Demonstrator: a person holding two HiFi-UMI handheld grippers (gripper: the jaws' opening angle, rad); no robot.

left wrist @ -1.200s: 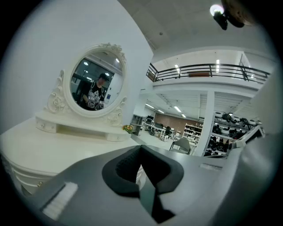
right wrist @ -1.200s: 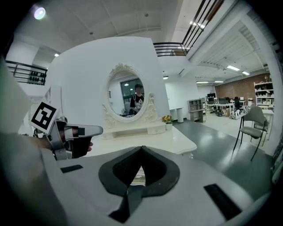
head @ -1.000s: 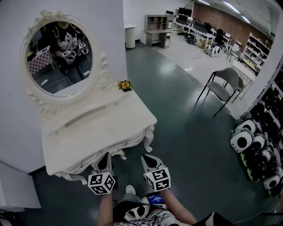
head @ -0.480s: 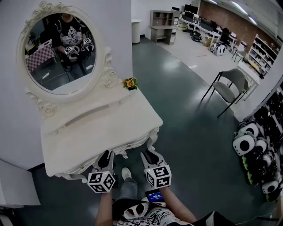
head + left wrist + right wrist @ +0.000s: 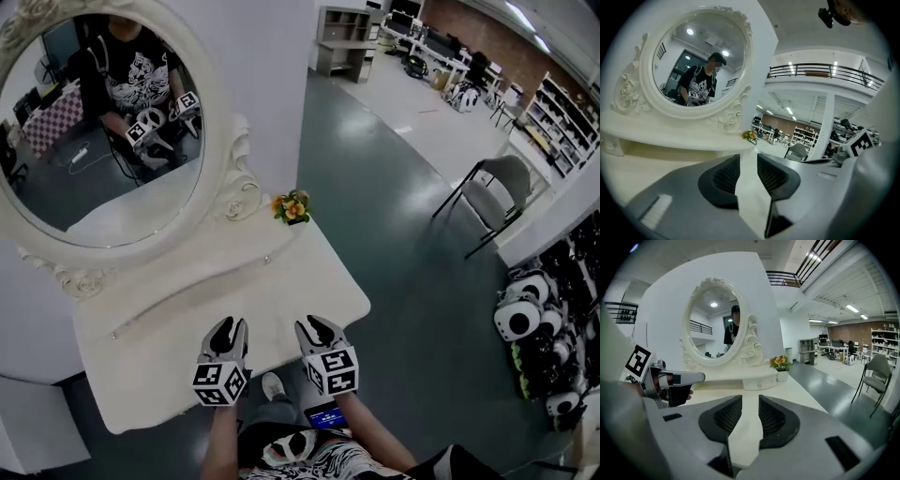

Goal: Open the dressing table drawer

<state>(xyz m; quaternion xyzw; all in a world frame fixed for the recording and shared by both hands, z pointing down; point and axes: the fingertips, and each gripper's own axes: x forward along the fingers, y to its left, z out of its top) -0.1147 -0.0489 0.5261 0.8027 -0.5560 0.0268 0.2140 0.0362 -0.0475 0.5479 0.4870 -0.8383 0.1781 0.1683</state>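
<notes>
The white dressing table point(image 5: 309, 272) stands against the wall with an oval mirror point(image 5: 103, 141) above it. A shallow shelf along its back holds small drawers with knobs point(image 5: 759, 380). My left gripper point(image 5: 228, 335) and right gripper point(image 5: 314, 330) hover side by side over the table's front edge. Both pairs of jaws are opening, with only bare tabletop showing between the pads. In the left gripper view the left gripper point(image 5: 748, 173) points along the table top point(image 5: 656, 140); in the right gripper view the right gripper point(image 5: 750, 414) faces the mirror point(image 5: 717, 324). The front drawer is hidden under the table top.
A small pot of orange flowers point(image 5: 293, 208) sits at the table's back right corner, also seen as flowers point(image 5: 780, 363). A grey chair point(image 5: 502, 192) stands on the green floor to the right. Black-and-white helmets point(image 5: 525, 319) are heaped at the far right.
Both grippers have moved forward from below the table's front edge to over its top, and their jaws have parted. The head view has closed in on the table.
</notes>
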